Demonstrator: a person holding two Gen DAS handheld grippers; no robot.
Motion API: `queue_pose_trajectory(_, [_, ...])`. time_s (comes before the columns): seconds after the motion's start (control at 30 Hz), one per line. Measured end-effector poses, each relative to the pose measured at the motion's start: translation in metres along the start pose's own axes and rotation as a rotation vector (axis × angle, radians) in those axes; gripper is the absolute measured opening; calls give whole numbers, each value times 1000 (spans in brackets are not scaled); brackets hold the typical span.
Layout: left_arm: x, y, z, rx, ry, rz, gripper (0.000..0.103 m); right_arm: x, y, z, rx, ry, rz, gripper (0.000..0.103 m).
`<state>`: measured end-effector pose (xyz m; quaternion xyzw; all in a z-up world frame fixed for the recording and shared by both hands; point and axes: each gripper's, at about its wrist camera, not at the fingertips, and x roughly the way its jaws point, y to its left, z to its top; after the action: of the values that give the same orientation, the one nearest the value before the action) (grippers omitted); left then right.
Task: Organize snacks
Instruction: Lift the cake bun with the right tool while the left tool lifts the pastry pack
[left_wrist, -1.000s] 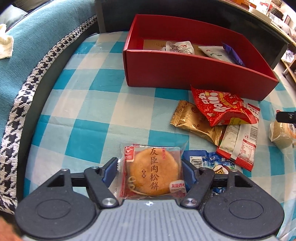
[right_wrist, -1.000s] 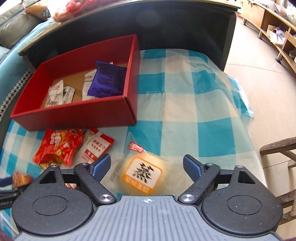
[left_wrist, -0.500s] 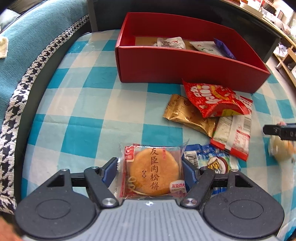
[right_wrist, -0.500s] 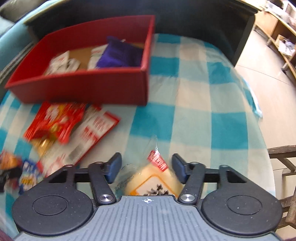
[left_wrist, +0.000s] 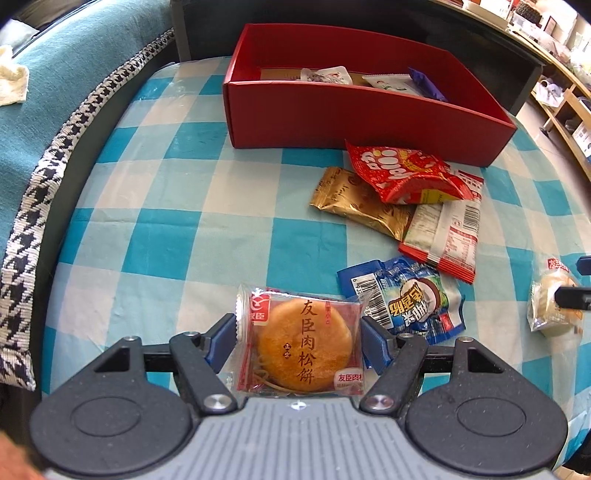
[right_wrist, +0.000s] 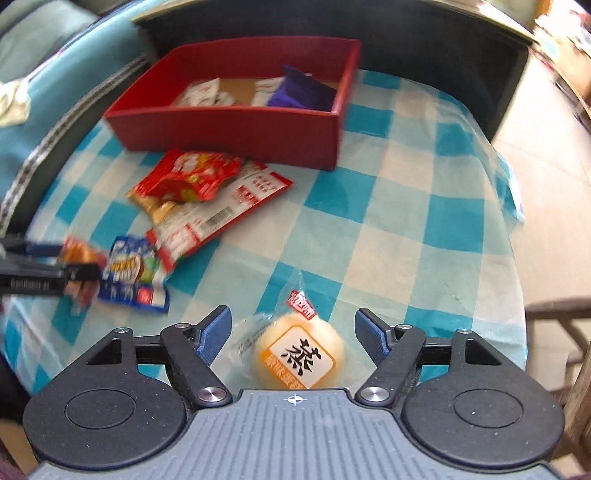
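My left tool (left_wrist: 298, 341) is clamped on a wrapped round pastry (left_wrist: 303, 343), its pads touching both sides of the wrapper, well in front of the red box (left_wrist: 354, 114) on the checked bench (left_wrist: 207, 206). My right tool (right_wrist: 293, 334) stands apart around a pale bun (right_wrist: 299, 356), touching neither side, further from the box than the loose snack packets (right_wrist: 207, 192).

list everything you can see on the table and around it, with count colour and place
red cardboard box: 1, far side of cloth, holds white packets and a purple packet
red puffed snack bag: 1, before the box
gold foil packet: 1, partly under red bag
red-and-white flat packet: 1, right of gold
blue coconut-print packet: 1, near left claw
orange meat-floss pastry: 1, clear wrapper, between left pads
pale round steamed cake: 1, clear wrapper, between right pads
blue-and-white checked tablecloth: 1
left claw: shut on pastry
right claw: open
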<state>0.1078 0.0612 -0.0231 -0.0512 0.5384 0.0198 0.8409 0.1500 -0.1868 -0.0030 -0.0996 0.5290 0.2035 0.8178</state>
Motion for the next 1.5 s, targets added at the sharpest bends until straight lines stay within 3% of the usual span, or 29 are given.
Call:
queue_pose_trajectory(0.1, [0, -1, -2, -12, 4, 0, 100, 6, 11, 2, -129, 33, 11, 89])
queue_pose_trajectory(0.23, [3, -8, -1, -3, -4, 16, 100, 19, 22, 4, -293, 88, 21, 91])
queue_pose_trajectory(0.3, [4, -11, 0, 2, -4, 18, 101, 30, 23, 2, -316, 123, 47, 92])
queue_pose_trajectory(0.4, [5, -11, 2, 8, 0, 14, 101, 46, 29, -6, -363, 155, -21, 86])
queue_pose_trajectory(0.53, [3, -10, 0, 20, 14, -4, 101, 38, 32, -5, -249, 144, -18, 67])
queue_pose_trajectory(0.87, [-8, -7, -18, 34, 14, -18, 98, 25, 82, -22, -198, 107, 10, 66])
queue_pose_trajectory(1.23, [-24, -7, -23, 22, -29, -36, 89, 14, 86, -11, -153, 28, 35, 66])
queue_pose_trajectory(1.33, [-18, -5, -25, 8, -5, -38, 91, 17, 85, -10, -149, 32, 30, 66])
queue_pose_trajectory(1.4, [-13, -3, -25, 10, 2, -21, 100, 20, 85, -12, -150, 46, 27, 66])
queue_pose_trajectory(1.5, [-8, 1, -25, 0, 24, -5, 103, 23, 86, -13, -148, 58, 27, 66])
